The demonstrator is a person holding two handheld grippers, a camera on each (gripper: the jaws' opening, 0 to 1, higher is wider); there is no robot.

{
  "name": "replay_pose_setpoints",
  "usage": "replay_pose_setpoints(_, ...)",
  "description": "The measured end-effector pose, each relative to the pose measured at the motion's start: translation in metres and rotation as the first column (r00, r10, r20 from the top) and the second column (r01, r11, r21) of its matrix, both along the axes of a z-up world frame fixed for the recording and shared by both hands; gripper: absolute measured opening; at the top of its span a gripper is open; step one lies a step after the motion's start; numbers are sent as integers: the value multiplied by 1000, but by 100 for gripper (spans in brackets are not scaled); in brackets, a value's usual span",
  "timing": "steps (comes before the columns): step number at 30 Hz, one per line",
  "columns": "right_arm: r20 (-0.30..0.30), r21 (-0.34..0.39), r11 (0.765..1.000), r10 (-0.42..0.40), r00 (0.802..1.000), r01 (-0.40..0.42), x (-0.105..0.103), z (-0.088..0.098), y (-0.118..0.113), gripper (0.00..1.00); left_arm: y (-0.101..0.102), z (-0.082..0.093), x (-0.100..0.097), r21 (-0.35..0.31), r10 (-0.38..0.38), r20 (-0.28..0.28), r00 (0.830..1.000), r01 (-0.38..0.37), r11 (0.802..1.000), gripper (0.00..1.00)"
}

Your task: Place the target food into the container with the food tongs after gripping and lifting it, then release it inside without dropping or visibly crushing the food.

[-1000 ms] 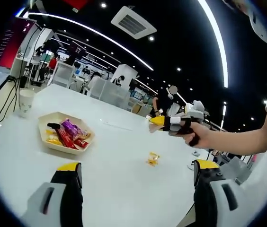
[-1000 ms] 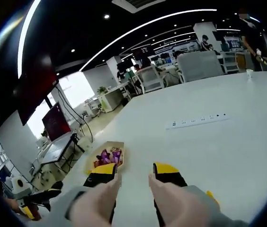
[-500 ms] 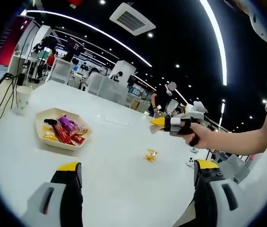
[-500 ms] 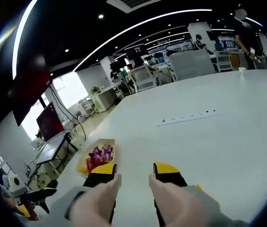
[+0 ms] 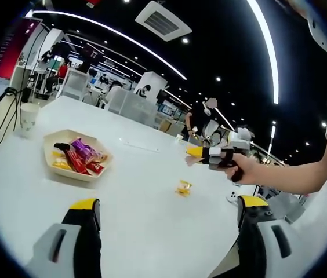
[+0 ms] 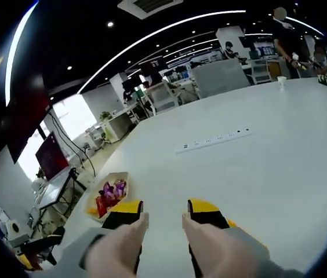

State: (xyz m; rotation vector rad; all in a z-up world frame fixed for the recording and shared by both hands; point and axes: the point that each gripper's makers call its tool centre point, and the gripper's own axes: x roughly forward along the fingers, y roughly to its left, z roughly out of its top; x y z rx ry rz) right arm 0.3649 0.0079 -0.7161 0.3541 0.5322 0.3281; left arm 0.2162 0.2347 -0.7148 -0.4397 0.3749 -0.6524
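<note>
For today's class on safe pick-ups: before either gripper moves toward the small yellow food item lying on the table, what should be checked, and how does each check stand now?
1. Left gripper open: ok, jaws wide apart.
2. Right gripper empty: ok, jaws apart.
3. Yellow food item free on the white table: ok.
4. Hexagonal tray in view, with snack packets inside: ok.
5. Food tongs in hand: not ok, neither gripper holds any.
6. Free room in the tray: cannot tell.

paper cup [image 5: 28,118] near table edge | power strip [image 6: 213,139] mid-table [image 6: 279,168]
</note>
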Motion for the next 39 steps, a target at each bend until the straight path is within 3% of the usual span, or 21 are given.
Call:
replay_pose_setpoints(6, -20, 12, 999, -47, 999, 47, -8, -9, -13, 30, -2, 0, -5, -9, -9, -25, 1000, 8, 1000, 99)
replay_pose_setpoints(9, -29, 19, 997, -72, 997, 73, -11, -11, -18, 31, -5, 4, -8, -16, -16, -12, 1000, 16, 1000, 99)
replay_pose_setpoints(13, -31, 14, 995, -95, 995, 96, -12, -12, -21, 31, -8, -5, -11, 5, -38, -34, 999, 38, 999, 99)
replay_pose_setpoints(19, -27, -6, 995, -104, 994, 104, -16, -13, -20, 31, -11, 3, -12, -10, -48, -15, 999, 48, 999, 96)
replay_pose_setpoints(24, -35, -13, 992, -122, 992, 122, -18, -18, -23, 31, -13, -2, -15, 1, -61, -27, 998, 61, 998, 97)
replay_pose_setpoints(39, -57, -84, 961, -267, 962, 262, -23, -39, -52, 30, -13, -5, -15, 6, -71, -30, 997, 71, 997, 97)
